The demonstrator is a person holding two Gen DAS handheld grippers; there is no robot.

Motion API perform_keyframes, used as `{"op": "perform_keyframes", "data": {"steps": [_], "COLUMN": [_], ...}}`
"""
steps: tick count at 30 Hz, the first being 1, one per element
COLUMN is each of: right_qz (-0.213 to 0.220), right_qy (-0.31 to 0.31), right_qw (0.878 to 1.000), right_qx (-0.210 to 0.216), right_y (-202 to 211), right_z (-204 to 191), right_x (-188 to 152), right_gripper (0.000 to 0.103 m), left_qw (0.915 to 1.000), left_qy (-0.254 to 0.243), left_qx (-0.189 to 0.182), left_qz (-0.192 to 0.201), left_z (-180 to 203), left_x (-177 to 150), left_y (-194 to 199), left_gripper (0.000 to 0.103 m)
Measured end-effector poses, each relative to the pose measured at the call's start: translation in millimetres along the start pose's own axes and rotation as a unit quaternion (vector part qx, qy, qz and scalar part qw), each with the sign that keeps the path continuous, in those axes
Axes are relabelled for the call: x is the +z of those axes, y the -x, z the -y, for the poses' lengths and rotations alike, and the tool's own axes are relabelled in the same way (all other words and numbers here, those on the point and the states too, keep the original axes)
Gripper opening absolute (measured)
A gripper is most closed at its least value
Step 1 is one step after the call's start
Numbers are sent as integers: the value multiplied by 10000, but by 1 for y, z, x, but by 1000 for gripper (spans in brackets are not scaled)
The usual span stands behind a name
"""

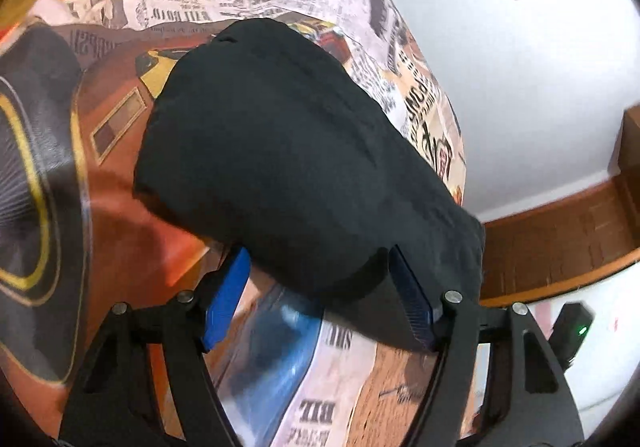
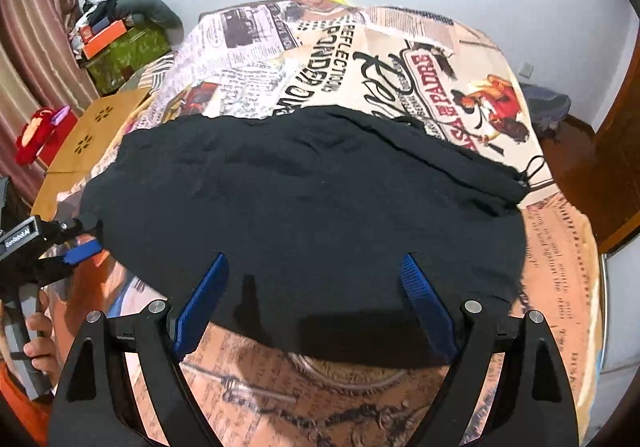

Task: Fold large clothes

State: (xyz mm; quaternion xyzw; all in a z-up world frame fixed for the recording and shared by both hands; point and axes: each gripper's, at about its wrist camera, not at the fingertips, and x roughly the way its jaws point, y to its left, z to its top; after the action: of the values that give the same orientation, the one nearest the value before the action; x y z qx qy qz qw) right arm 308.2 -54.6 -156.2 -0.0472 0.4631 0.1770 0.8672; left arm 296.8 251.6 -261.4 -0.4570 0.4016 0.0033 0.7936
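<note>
We see a plain black garment [image 2: 304, 203] on a newspaper-print bedspread [image 2: 280, 59] in cream, brown and orange; our gripper pads [image 2: 202, 303] are blue.

My left gripper [image 1: 320, 283] tilts downward with its 2 blue pads [image 1: 226, 297] apart, my right gripper [image 2: 316, 295] angles down with both fingers spread wide, and my left hand [image 2: 38, 343] wraps its grey handle.
</note>
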Motion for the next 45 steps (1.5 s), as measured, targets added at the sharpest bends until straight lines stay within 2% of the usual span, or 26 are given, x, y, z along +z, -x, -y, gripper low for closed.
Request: {"op": "perform_keyframes", "data": {"steps": [3, 6, 10, 12, 14, 16, 17, 19, 20, 22, 25, 27, 31, 35, 37, 38, 40, 42, 45], "right_qz": [-273, -121, -150, -132, -117, -153, -184, -245, -277, -237, -61, 132, 526, 131, -172, -330, -500, -538, -408], "right_qy": [-67, -86, -63, -41, -25, -70, -96, -103, -102, -1, 336, 529, 426, 177, 159, 244, 602, 993, 1057], "right_qw": [9995, 9993, 9989, 9989, 9990, 9992, 9993, 9994, 9994, 9993, 9983, 9956, 9899, 9869, 9848, 9847, 9855, 9829, 9823], "right_qx": [147, 337, 431, 448, 428, 368, 320, 207, 172, 287, 475, 762, 1250, 1599, 1719, 1695, 1506, 1457, 1489], "right_y": [-22, -23, -23, -23, -23, -21, -19, -14, -11, 1, 24, 39, 49, 11, -10, -20, -30, -28, -10], "right_z": [4, 6, 6, 6, 5, 5, 5, 2, 0, -7, -27, -45, -73, -95, -103, -108, -119, -126, -115], "right_x": [-4, -8, -9, -10, -10, -10, -9, -9, -8, -7, 0, 4, 7, 5, 0, -3, -10, -16, -22], "right_gripper": [87, 89, 89, 89, 89, 89, 89, 88, 88, 87, 87, 87, 87, 88, 89, 89, 89, 89, 85], "left_qw": [9999, 9998, 9985, 9983, 9982, 9970, 9950, 9879, 9823, 9742, 9576, 9432, 9154, 8983, 8907, 8909, 8997, 9073, 9142], "left_qy": [106, 170, 504, 519, 427, 132, -65, -499, -750, -1064, -1550, -1881, -2355, -2742, -3001, -3049, -3066, -3028, -3064], "left_qx": [53, 41, -81, 40, 251, 623, 828, 1233, 1380, 1460, 1519, 1543, 1642, 1767, 1950, 1993, 1999, 1921, 1686], "left_qz": [34, 82, 217, 245, 335, 446, 547, 798, 1021, 1350, 1895, 2261, 2821, 2944, 2805, 2715, 2377, 2194, 2049], "left_z": [-6, -13, -22, -21, -14, -3, 5, 25, 39, 56, 85, 105, 134, 150, 155, 154, 151, 149, 159], "left_x": [9, 17, 30, 36, 38, 37, 35, 28, 23, 16, 6, 1, -6, -13, -18, -21, -23, -28, -36], "left_y": [-11, -21, -38, -46, -49, -46, -43, -30, -16, 7, 51, 81, 127, 140, 125, 121, 101, 91, 83], "left_gripper": [71, 78, 78, 78, 74, 53, 50, 39, 37, 33, 32, 31, 31, 31, 31, 31, 31, 31, 31]}}
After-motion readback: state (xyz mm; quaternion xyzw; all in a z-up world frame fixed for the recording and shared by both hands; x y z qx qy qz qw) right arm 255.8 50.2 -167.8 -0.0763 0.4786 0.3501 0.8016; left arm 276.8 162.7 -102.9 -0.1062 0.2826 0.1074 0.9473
